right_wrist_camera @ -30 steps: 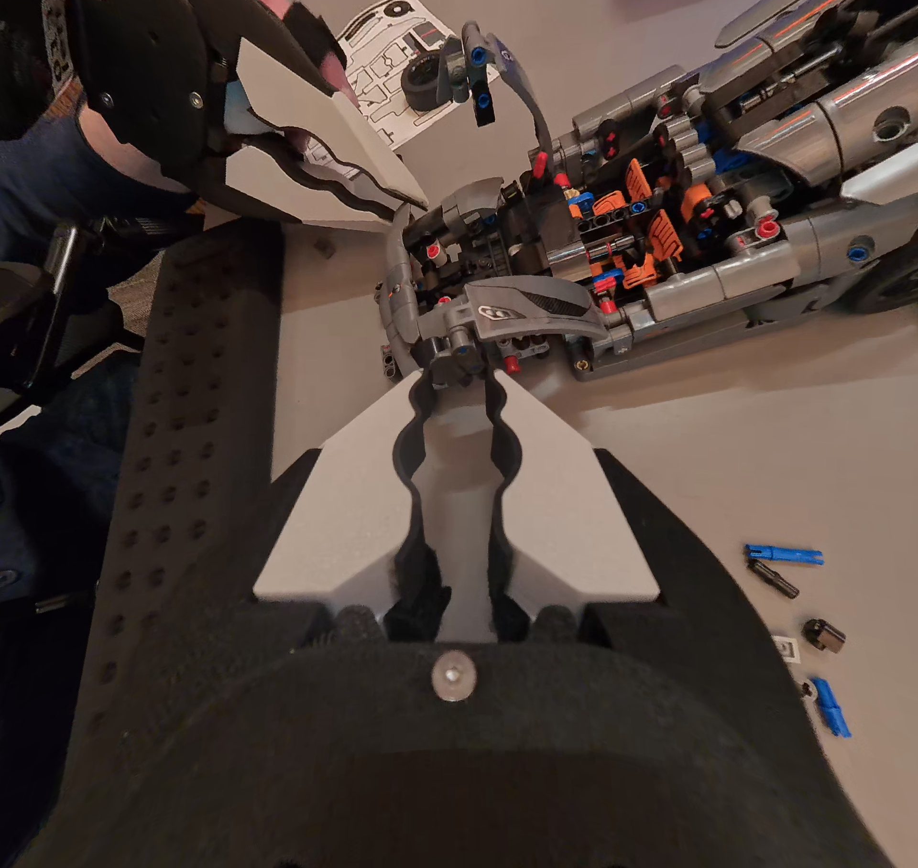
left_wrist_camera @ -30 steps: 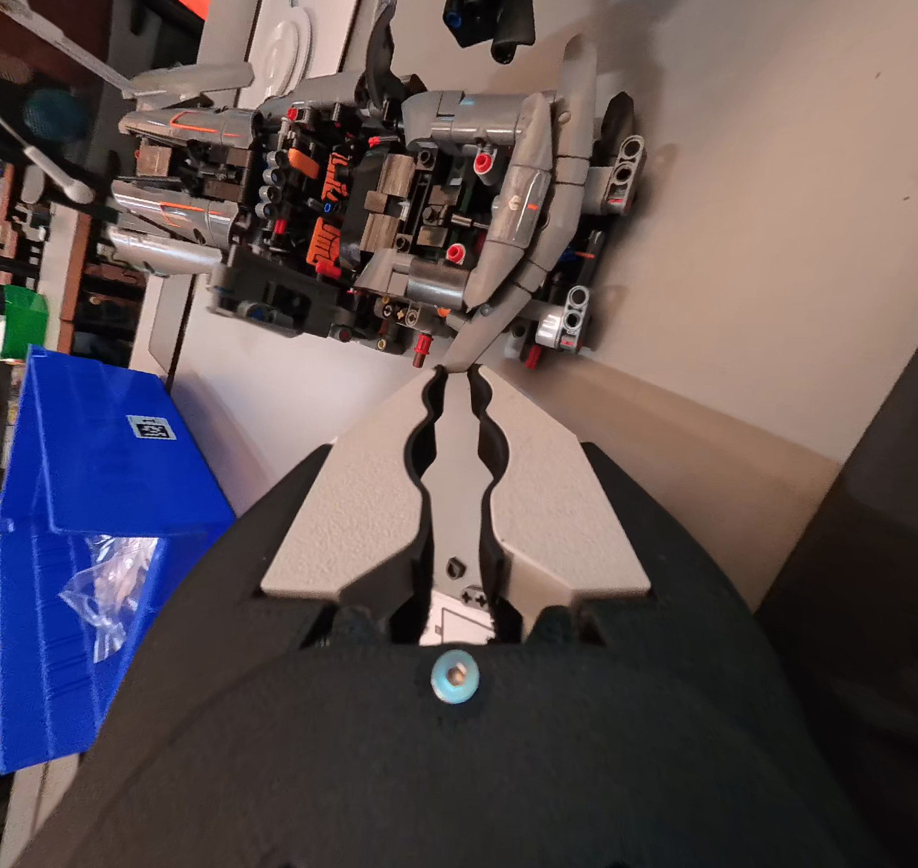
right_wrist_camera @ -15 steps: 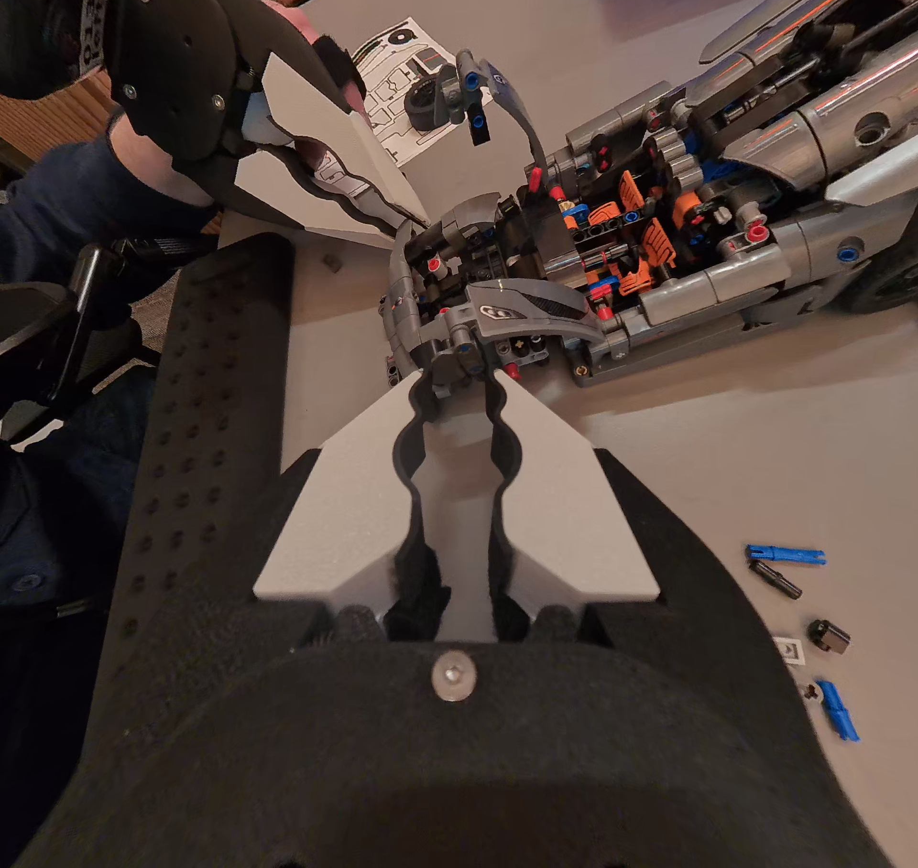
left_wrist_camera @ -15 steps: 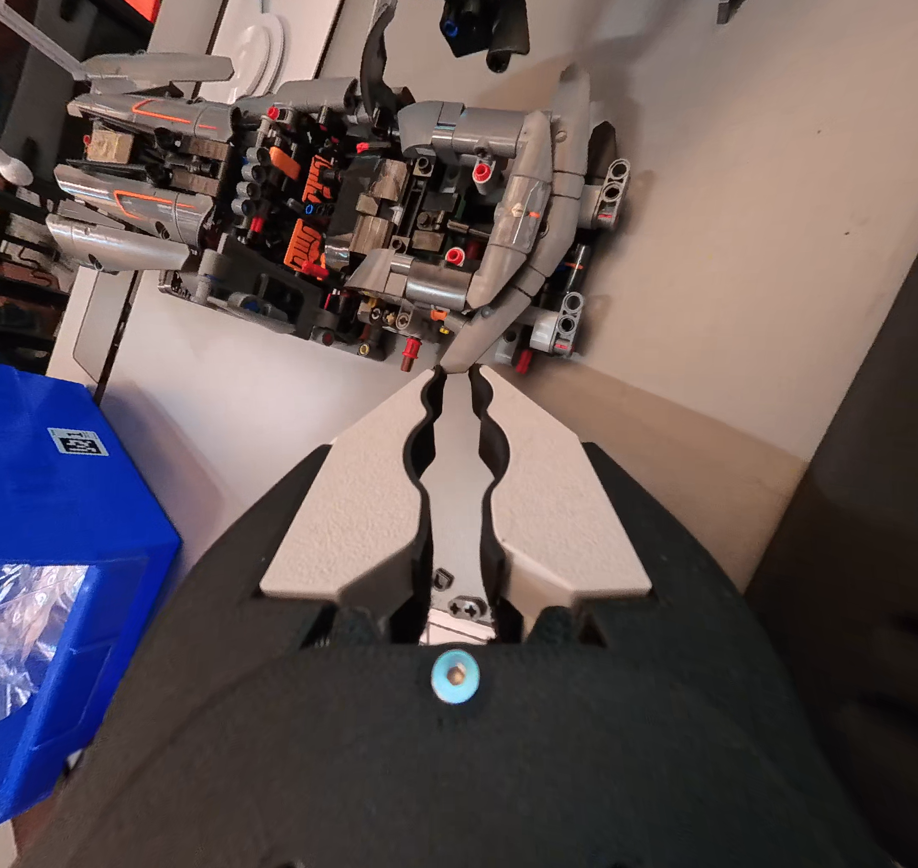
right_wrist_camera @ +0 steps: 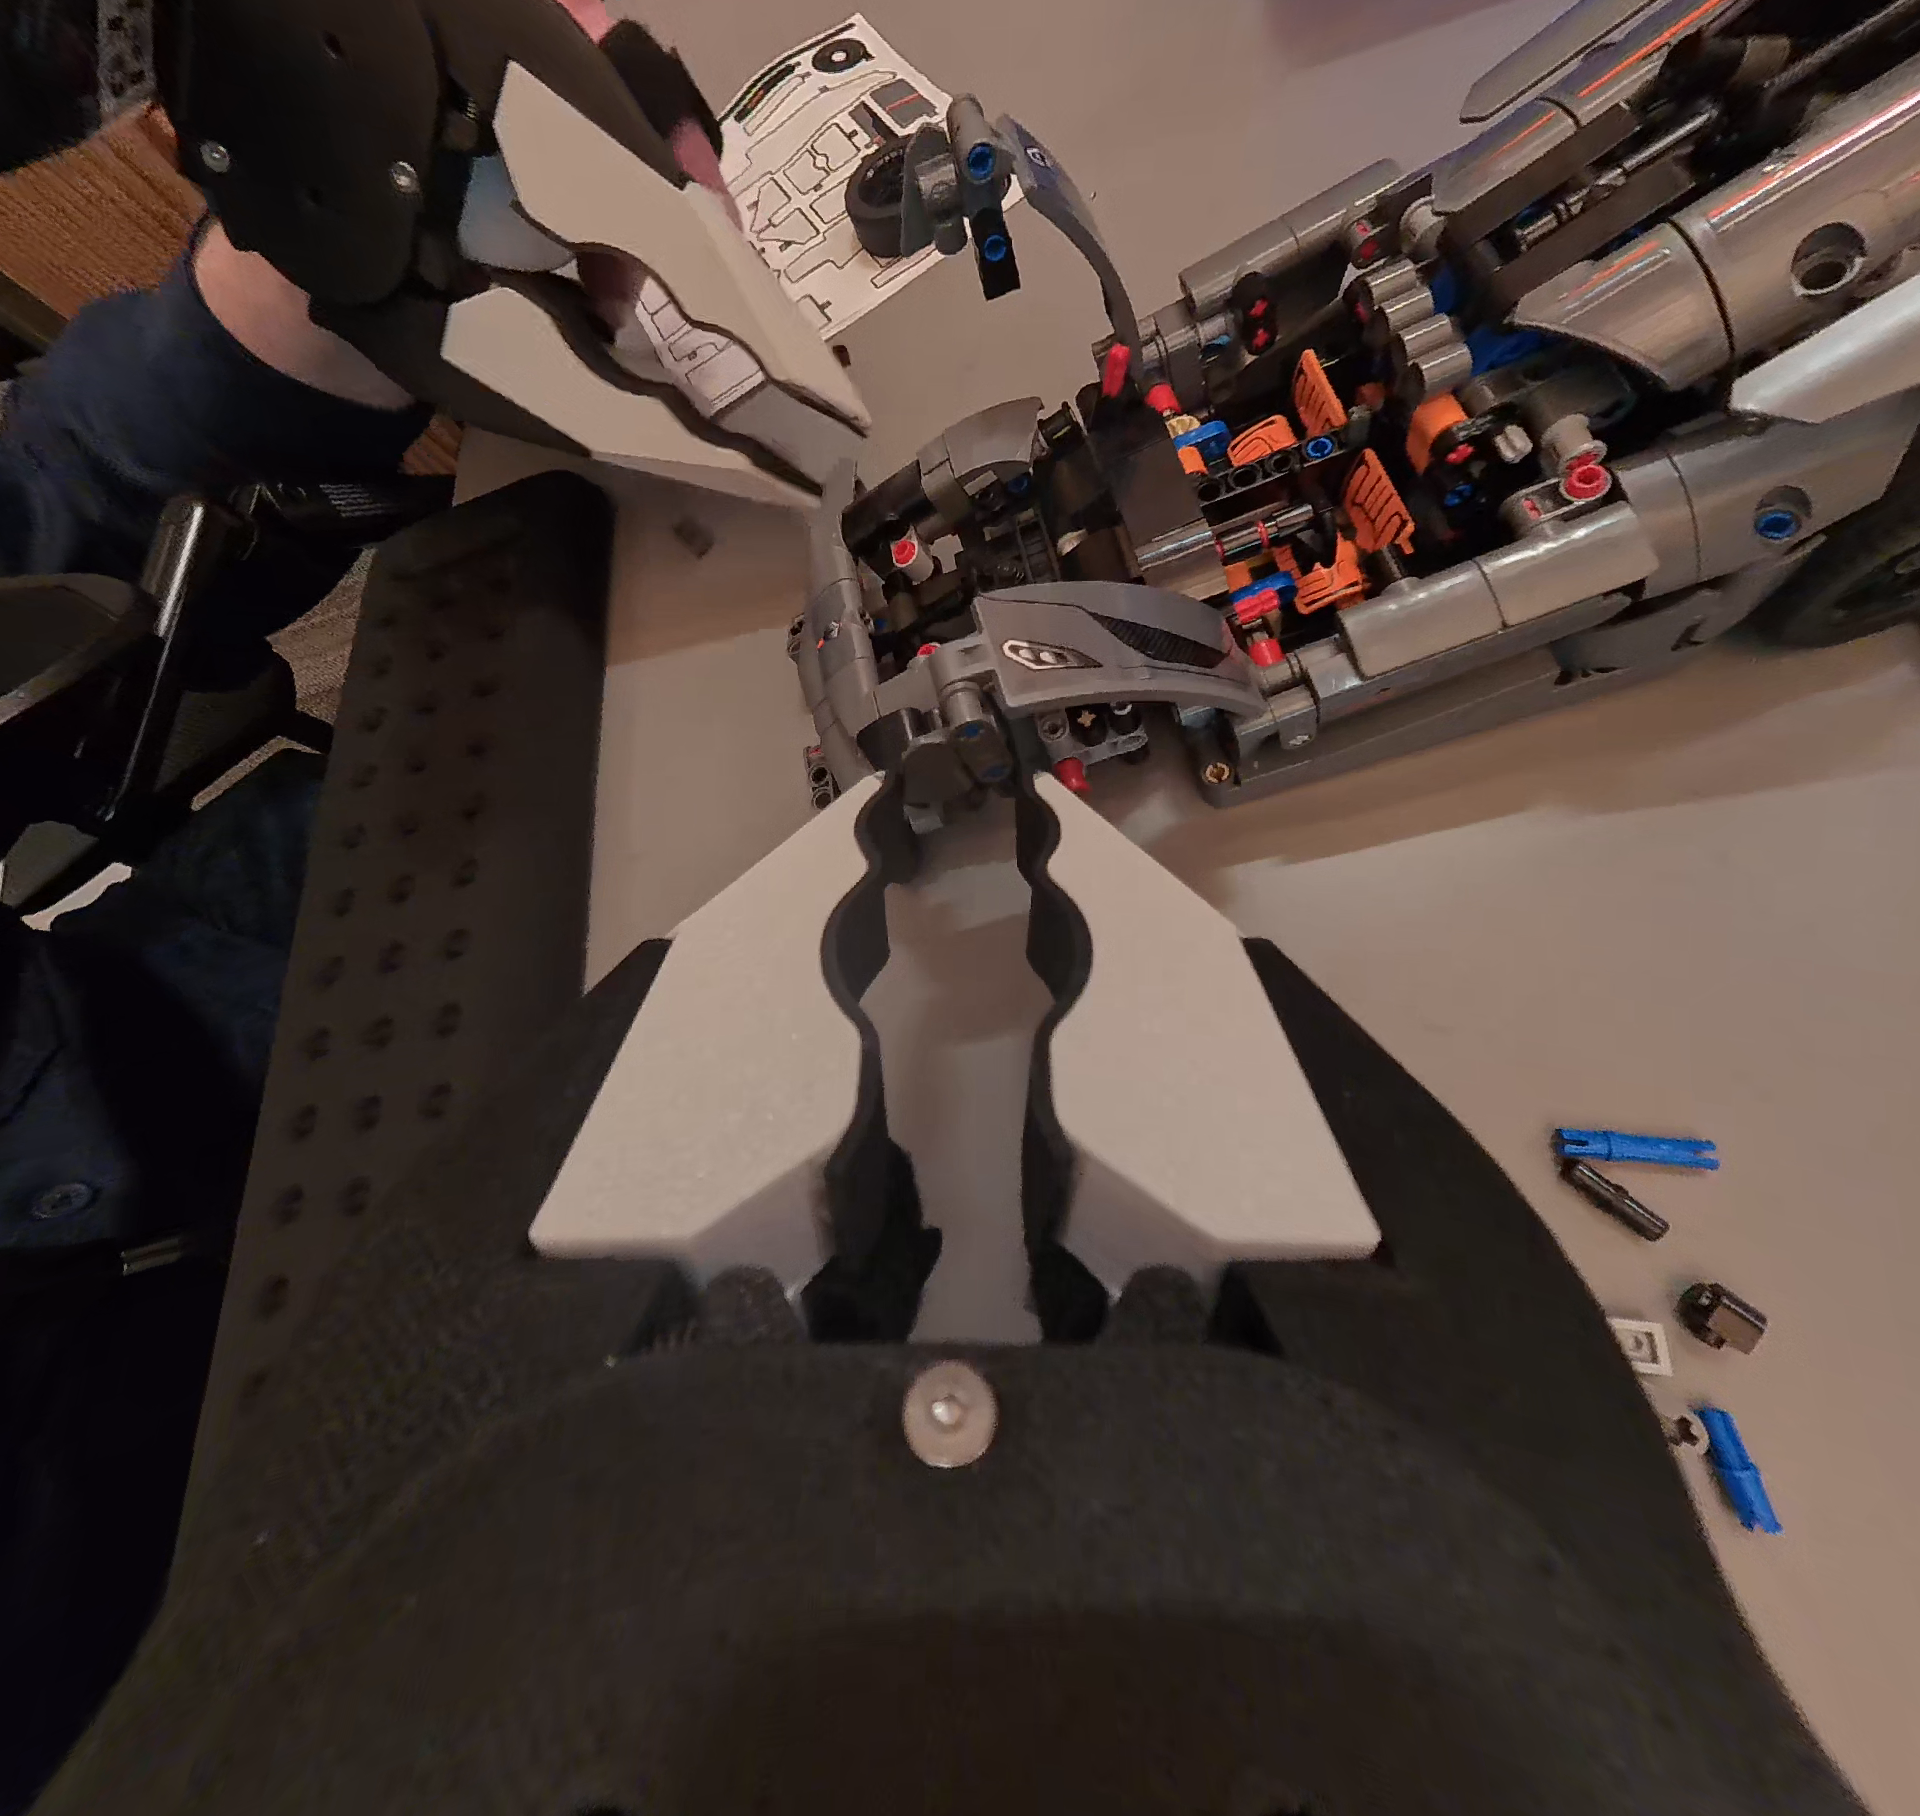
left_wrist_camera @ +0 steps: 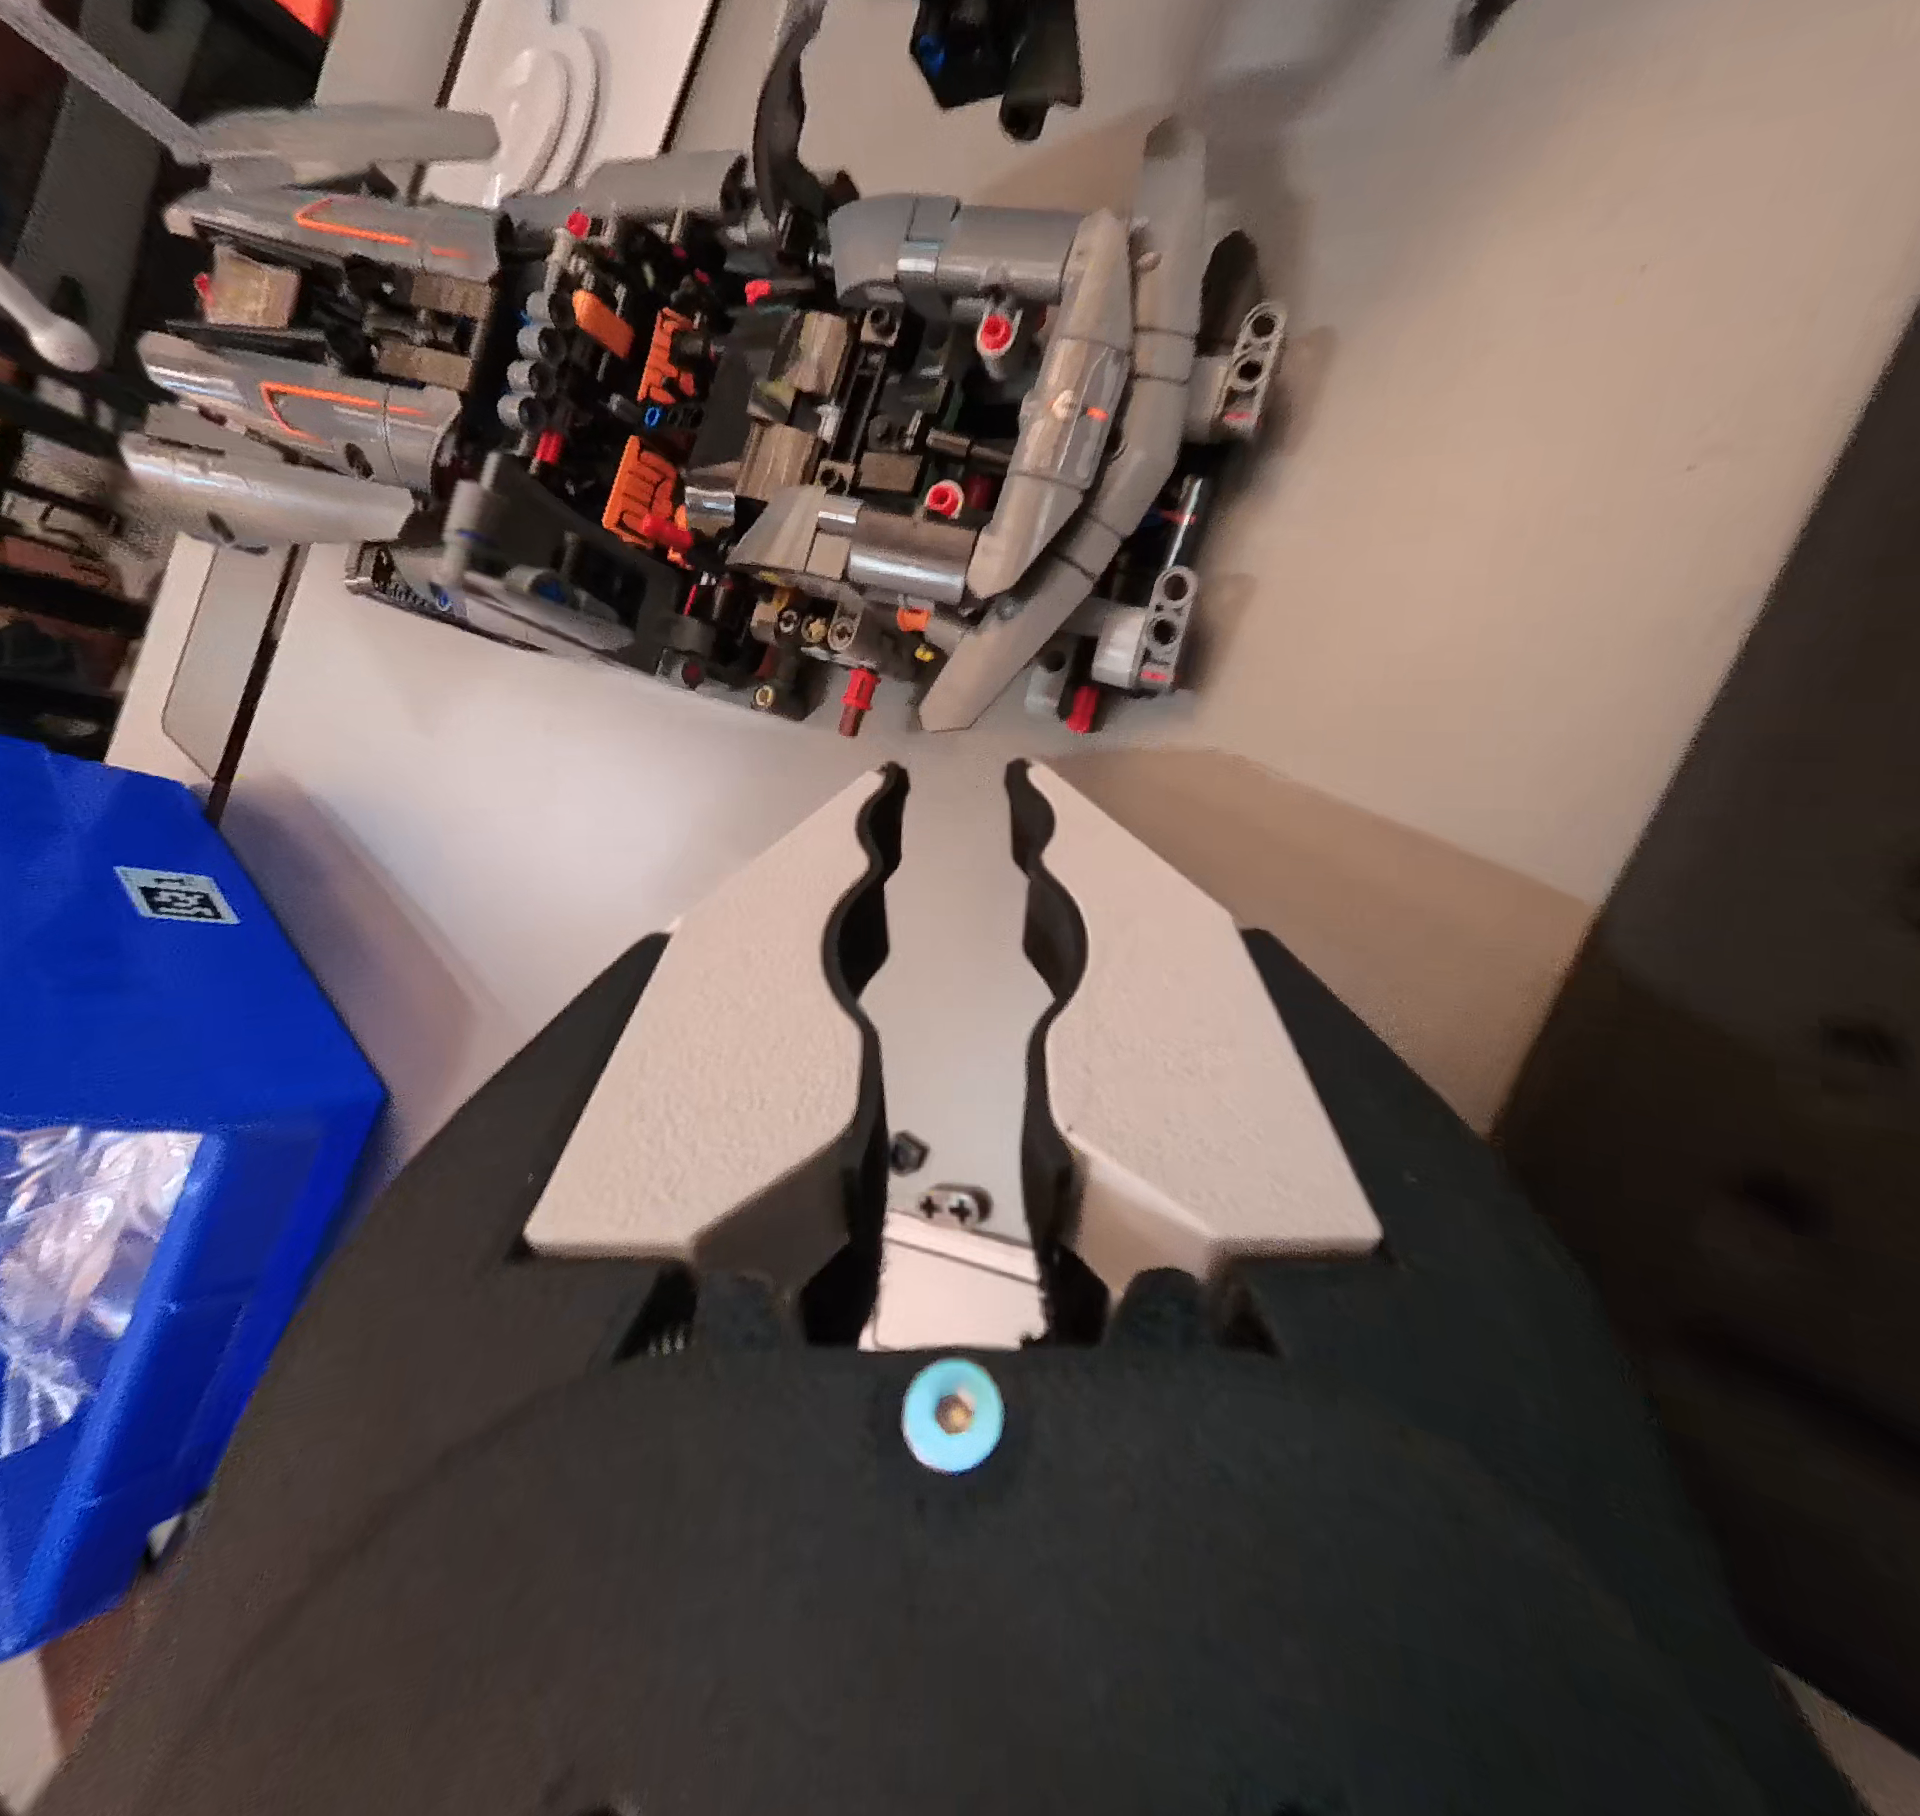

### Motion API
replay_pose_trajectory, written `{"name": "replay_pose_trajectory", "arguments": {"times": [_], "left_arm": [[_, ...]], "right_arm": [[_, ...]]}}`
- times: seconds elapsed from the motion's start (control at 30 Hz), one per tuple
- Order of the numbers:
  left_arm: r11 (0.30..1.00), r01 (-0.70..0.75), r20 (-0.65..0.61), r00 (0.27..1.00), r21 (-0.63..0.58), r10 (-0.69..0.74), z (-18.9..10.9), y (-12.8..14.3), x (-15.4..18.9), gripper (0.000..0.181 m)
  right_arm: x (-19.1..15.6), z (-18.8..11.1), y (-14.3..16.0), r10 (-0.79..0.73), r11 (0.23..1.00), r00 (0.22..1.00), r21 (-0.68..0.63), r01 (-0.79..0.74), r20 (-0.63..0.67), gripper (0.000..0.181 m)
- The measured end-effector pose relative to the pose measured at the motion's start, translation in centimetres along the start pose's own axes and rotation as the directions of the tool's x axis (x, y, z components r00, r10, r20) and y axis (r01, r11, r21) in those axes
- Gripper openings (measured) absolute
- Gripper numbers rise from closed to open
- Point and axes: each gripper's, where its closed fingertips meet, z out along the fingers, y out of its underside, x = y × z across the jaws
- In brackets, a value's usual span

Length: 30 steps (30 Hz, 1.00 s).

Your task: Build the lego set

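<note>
The grey, black and orange lego car lies on the pale table; it also shows in the right wrist view. My left gripper is open and empty, its tips just short of the car's grey front panel. In the right wrist view the left gripper hovers at the car's nose. My right gripper is shut on a grey fender piece with a black connector, held against the car's near front corner.
A second fender piece with a black wheel rests on a sticker sheet. Loose blue pins and small black parts lie at the right. A blue bin is at the left. A black perforated pad borders the table. One gripper's finger ends stand about 12 cm off the other's.
My left gripper has opened and let go of the car's grey front panel, drawing back slightly. My right gripper still holds the fender piece at the car's corner.
</note>
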Motion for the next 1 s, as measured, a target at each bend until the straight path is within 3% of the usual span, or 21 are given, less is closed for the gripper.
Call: {"name": "replay_pose_trajectory", "arguments": {"times": [0.17,0.4,0.5,1.0], "left_arm": [[1.000,-0.020,0.055,0.998,-0.010,0.021,-1.0,-1.4,0.2,0.042],[0.960,-0.250,0.119,0.957,-0.123,0.265,1.8,-4.3,1.2,0.039],[0.954,-0.272,0.075,0.956,-0.126,0.282,2.7,-4.8,1.9,0.034],[0.928,-0.335,0.101,0.930,-0.160,0.353,2.5,-5.0,1.7,0.021]], "right_arm": [[-0.2,0.2,-0.5,-0.013,1.000,1.000,0.016,0.014,-0.008,0.019],[-0.3,0.3,-0.8,-0.013,0.999,1.000,0.036,0.014,-0.009,0.020],[-0.2,0.2,-1.0,-0.010,0.999,1.000,0.050,0.010,-0.013,0.019],[-0.1,-1.0,-1.6,-0.022,0.997,0.999,0.076,0.024,-0.034,0.017]]}}
